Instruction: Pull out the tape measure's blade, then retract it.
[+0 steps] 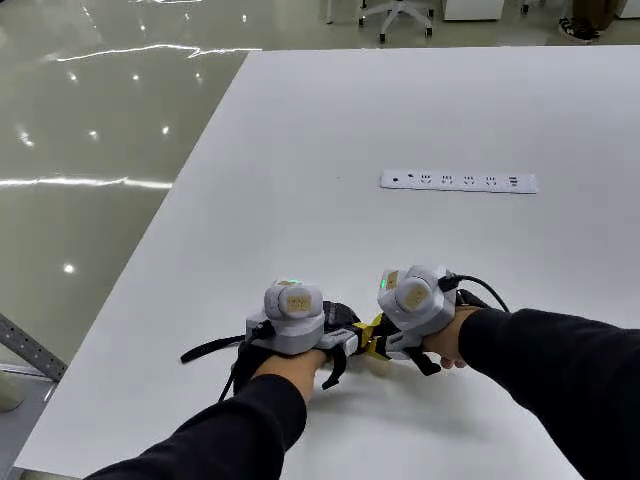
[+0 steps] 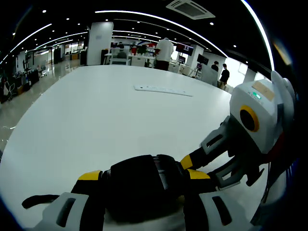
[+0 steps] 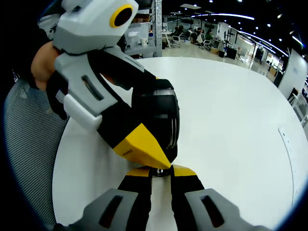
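Both tools [image 2: 144,176] [image 3: 162,172] on tape measure [image 3: 158,111]

sleeves [image 1: 560,355]: long, black, both arms | left gripper [image 2: 144,175]: pale grey-white body, grey slotted jaw bases, black jaws with yellow tips | right gripper [image 3: 161,172]: same colours and build | cable [image 1: 482,288]: thin, black, looping off the right gripper

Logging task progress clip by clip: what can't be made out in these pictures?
1. Head view: left gripper and right gripper cover the tape measure; how far the blade is out is hidden.
2. Right gripper view: its tongs meet against the tape measure; any blade tip between them is hidden.
3. Head view: power strip markings too small.
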A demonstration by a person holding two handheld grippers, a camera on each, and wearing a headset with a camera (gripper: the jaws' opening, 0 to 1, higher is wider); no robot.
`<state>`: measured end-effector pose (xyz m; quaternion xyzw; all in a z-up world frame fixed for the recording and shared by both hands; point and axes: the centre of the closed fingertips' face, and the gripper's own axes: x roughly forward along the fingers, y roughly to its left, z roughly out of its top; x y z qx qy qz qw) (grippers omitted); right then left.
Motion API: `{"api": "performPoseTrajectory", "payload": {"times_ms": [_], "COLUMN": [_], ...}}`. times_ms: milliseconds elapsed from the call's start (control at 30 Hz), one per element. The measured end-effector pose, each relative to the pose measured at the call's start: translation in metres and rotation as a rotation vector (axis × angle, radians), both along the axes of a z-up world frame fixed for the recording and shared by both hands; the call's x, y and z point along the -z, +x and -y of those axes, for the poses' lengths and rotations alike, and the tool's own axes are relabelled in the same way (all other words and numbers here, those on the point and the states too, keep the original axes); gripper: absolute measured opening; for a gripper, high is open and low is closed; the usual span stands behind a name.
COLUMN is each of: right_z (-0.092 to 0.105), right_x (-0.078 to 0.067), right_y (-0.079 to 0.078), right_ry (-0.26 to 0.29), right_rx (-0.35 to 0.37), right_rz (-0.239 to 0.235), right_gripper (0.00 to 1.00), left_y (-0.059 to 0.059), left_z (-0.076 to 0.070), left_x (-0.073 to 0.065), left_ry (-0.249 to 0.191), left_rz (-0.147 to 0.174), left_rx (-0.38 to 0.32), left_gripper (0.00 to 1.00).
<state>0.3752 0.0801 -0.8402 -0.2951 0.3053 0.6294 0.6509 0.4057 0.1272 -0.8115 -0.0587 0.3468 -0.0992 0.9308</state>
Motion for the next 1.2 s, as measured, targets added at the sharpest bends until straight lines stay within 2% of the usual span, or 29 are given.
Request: {"api": "performPoseTrajectory", "payload": {"times_ms": [133, 200, 300, 333, 367, 400, 433, 467, 533, 600, 667, 700, 733, 767, 900, 967, 1033, 1100, 1200], "right_z": [0.000, 0.000, -0.001, 0.001, 0.002, 0.005, 0.006, 0.010, 0.019, 0.022, 0.032, 0.040, 0.046, 0.052, 0.092, 0.116, 0.140, 0.158, 0.187], "right_x": [0.000, 0.001, 0.001, 0.001, 0.000, 0.000, 0.000, 0.000, -0.002, -0.007, -0.015, -0.020, -0.023, -0.027, -0.039, -0.043, -0.049, -0.054, -0.064], "right_y": [0.002, 0.003, -0.001, 0.000, 0.001, 0.000, 0.001, -0.002, -0.002, -0.003, -0.005, -0.005, -0.008, -0.012, -0.027, -0.031, -0.034, -0.036, -0.041], "right_ry": [-0.006, -0.014, -0.027, -0.027, -0.020, -0.023, -0.021, -0.015, -0.018, 0.023, 0.058, 0.073, 0.082, 0.095, 0.127, 0.139, 0.159, 0.184, 0.204], "right_rx": [0.018, 0.031, 0.033, 0.059, 0.106, 0.115, 0.128, 0.125, 0.155, 0.222, 0.275, 0.304, 0.312, 0.318, 0.371, 0.416, 0.477, 0.526, 0.573], "right_rz": [-0.008, -0.018, -0.001, 0.007, -0.005, -0.007, -0.010, -0.002, 0.012, -0.018, -0.025, -0.018, -0.014, -0.010, 0.010, 0.025, 0.031, 0.040, 0.071], "right_gripper": [0.10, 0.11, 0.12, 0.12, 0.12, 0.12, 0.12, 0.14, 0.15, 0.23, 0.29, 0.30, 0.31, 0.34, 0.40, 0.42, 0.43, 0.45, 0.50], "left_y": [0.000, 0.000, 0.001, 0.001, 0.003, 0.006, 0.008, 0.006, 0.010, 0.009, 0.006, 0.007, 0.006, 0.003, -0.020, -0.036, -0.047, -0.056, -0.068], "left_z": [0.000, 0.001, 0.001, 0.001, 0.001, -0.001, -0.004, -0.005, -0.002, -0.009, -0.005, -0.012, -0.017, -0.023, -0.041, -0.045, -0.058, -0.068, -0.084], "left_x": [0.000, -0.001, -0.003, -0.005, -0.012, -0.019, -0.024, -0.030, -0.043, -0.047, -0.056, -0.066, -0.068, -0.068, -0.065, -0.061, -0.058, -0.057, -0.058], "left_ry": [0.001, 0.028, 0.022, 0.004, -0.020, -0.019, -0.017, -0.038, -0.104, -0.093, -0.160, -0.152, -0.135, -0.107, -0.096, -0.165, -0.150, -0.135, -0.120], "left_rz": [0.004, 0.011, 0.030, 0.034, 0.075, 0.120, 0.137, 0.136, 0.175, 0.177, 0.190, 0.248, 0.265, 0.263, 0.224, 0.180, 0.169, 0.165, 0.182], "left_rx": [-0.002, 0.007, 0.047, 0.050, 0.066, 0.074, 0.072, 0.074, 0.102, 0.108, 0.143, 0.150, 0.159, 0.165, 0.208, 0.227, 0.221, 0.220, 0.212], "left_gripper": [0.63, 0.64, 0.64, 0.64, 0.63, 0.64, 0.66, 0.71, 0.81, 0.92, 0.99, 1.00, 1.00, 1.00, 1.00, 1.00, 1.00, 1.00, 1.00]}}
